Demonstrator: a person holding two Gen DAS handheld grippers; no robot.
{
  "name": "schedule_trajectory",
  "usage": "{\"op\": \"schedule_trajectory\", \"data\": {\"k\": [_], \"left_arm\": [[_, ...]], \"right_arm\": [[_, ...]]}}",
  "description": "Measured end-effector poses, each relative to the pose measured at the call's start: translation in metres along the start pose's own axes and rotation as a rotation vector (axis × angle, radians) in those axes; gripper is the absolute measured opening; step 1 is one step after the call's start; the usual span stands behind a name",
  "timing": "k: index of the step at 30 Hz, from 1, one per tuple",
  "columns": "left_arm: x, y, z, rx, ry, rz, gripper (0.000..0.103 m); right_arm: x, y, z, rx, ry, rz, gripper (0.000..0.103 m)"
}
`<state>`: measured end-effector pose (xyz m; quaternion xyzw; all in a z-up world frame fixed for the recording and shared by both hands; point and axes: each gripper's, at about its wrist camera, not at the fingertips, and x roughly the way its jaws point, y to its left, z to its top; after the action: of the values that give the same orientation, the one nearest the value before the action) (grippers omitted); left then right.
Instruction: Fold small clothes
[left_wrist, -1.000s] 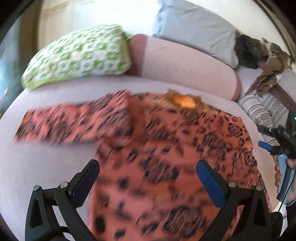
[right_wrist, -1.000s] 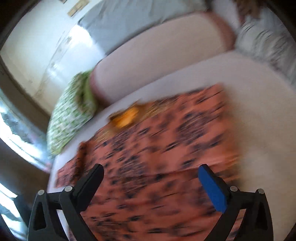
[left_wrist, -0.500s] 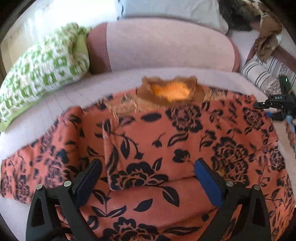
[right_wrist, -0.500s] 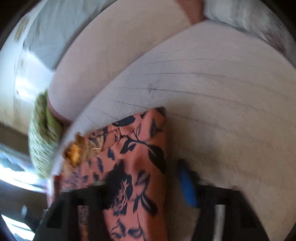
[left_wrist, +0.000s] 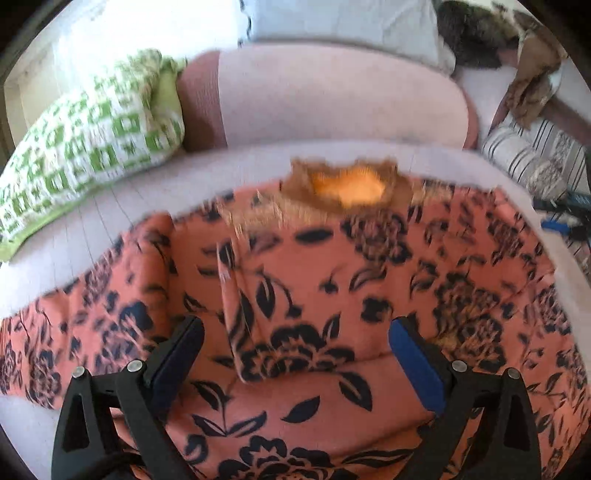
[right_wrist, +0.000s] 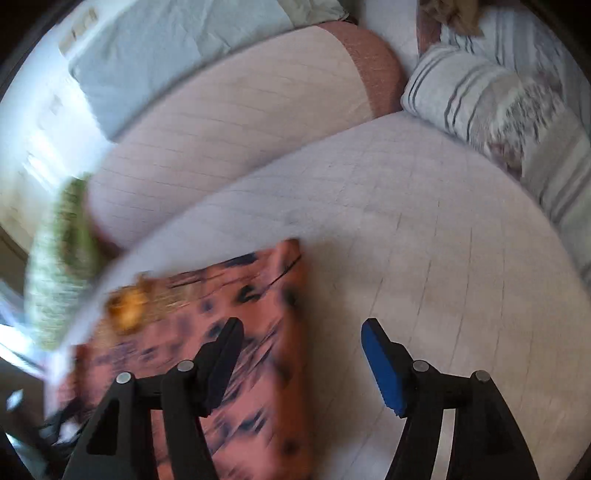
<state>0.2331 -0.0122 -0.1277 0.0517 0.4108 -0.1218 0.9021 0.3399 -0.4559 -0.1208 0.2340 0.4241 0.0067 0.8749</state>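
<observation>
The garment (left_wrist: 314, 295), orange with dark flowers, lies spread on the pale quilted bed (right_wrist: 424, 240), neckline toward the bolster (left_wrist: 332, 99). We hold the left gripper (left_wrist: 295, 354) above its middle, jaws wide apart, gripping nothing. We hold the right gripper (right_wrist: 301, 358) over the garment's right edge, jaws apart and empty: one finger over fabric, the blue one over bare bed. A green pillow (left_wrist: 85, 147) lies left, a striped pillow (right_wrist: 480, 99) right.

Left camera looks down close over the orange top (left_wrist: 314, 295); right camera faces its right edge (right_wrist: 291, 332) (both see the bolster (left_wrist: 332, 99)).
</observation>
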Motion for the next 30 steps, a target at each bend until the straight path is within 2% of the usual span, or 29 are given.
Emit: {"op": "schedule_trajectory", "data": {"k": [1,2,4,5,6,7,8,9,10,11,12,14,15,18,20,22,23,25,26,27,28,29,30], "left_arm": [[0.0,0.001,0.002,-0.003,-0.006,0.003,0.1],[0.004,0.002,0.003,-0.006,0.005,0.008,0.1],[0.031,0.005,-0.001,-0.031,0.113,0.012,0.1],[0.04,0.007,-0.005,-0.041,0.157,0.017,0.101],[0.043,0.007,-0.007,-0.044,0.143,0.019,0.102],[0.038,0.005,-0.006,-0.035,0.128,0.022,0.101],[0.035,0.004,-0.005,-0.03,0.137,0.023,0.101],[0.026,0.005,-0.003,-0.028,0.129,0.02,0.101],[0.017,0.006,-0.003,-0.026,0.096,0.017,0.101],[0.008,0.009,-0.002,-0.019,0.058,0.018,0.101],[0.005,0.012,0.0,-0.011,0.047,0.031,0.101],[0.006,0.024,0.003,-0.05,0.055,0.048,0.101],[0.006,0.034,0.004,-0.109,0.061,0.019,0.101],[0.005,0.059,0.009,-0.262,0.049,-0.103,0.097],[0.009,0.065,0.012,-0.295,0.065,-0.14,0.089],[0.021,0.063,0.011,-0.297,0.118,-0.161,0.079],[0.029,0.062,0.009,-0.29,0.157,-0.159,0.076],[0.031,0.056,0.008,-0.266,0.157,-0.123,0.059],[0.031,0.054,0.011,-0.247,0.156,-0.122,0.044],[0.033,0.053,0.013,-0.243,0.177,-0.124,0.003],[0.036,0.054,0.015,-0.252,0.18,-0.128,0.005],[0.028,0.055,0.018,-0.259,0.141,-0.119,0.005],[0.015,0.052,0.021,-0.235,0.072,-0.07,0.005]], "right_arm": [[-0.01,0.001,-0.007,0.018,0.004,0.069,0.07],[-0.016,0.007,-0.014,0.034,0.021,0.181,0.07],[-0.013,0.014,-0.025,0.059,0.108,0.351,0.072],[0.0,0.014,-0.034,0.081,0.159,0.396,0.073],[0.015,0.011,-0.039,0.073,0.192,0.345,0.073],[0.034,0.003,-0.044,0.05,0.225,0.206,0.052],[0.039,-0.012,-0.046,0.107,0.201,0.142,0.035],[0.029,-0.021,-0.045,0.182,0.157,0.155,0.032],[0.018,-0.02,-0.044,0.197,0.126,0.182,0.053],[0.004,-0.011,-0.043,0.155,0.092,0.215,0.071],[-0.005,-0.006,-0.044,0.121,0.065,0.219,0.085],[-0.017,-0.001,-0.046,0.078,0.025,0.151,0.085],[-0.02,-0.001,-0.048,0.074,0.036,0.116,0.085],[-0.029,-0.002,-0.064,0.084,0.029,0.151,0.085],[-0.031,0.008,-0.074,0.065,0.027,0.146,0.085],[-0.037,0.009,-0.087,0.054,0.024,0.146,0.085],[-0.038,0.012,-0.091,0.047,0.026,0.142,0.085],[-0.035,0.014,-0.099,0.031,0.036,0.132,0.085],[-0.04,0.011,-0.101,0.03,0.042,0.135,0.085],[-0.039,0.011,-0.102,0.028,0.046,0.135,0.085],[-0.038,0.012,-0.102,0.027,0.047,0.13,0.085],[-0.039,0.011,-0.102,0.024,0.045,0.123,0.085],[-0.037,0.013,-0.1,0.023,0.041,0.116,0.085]]}}
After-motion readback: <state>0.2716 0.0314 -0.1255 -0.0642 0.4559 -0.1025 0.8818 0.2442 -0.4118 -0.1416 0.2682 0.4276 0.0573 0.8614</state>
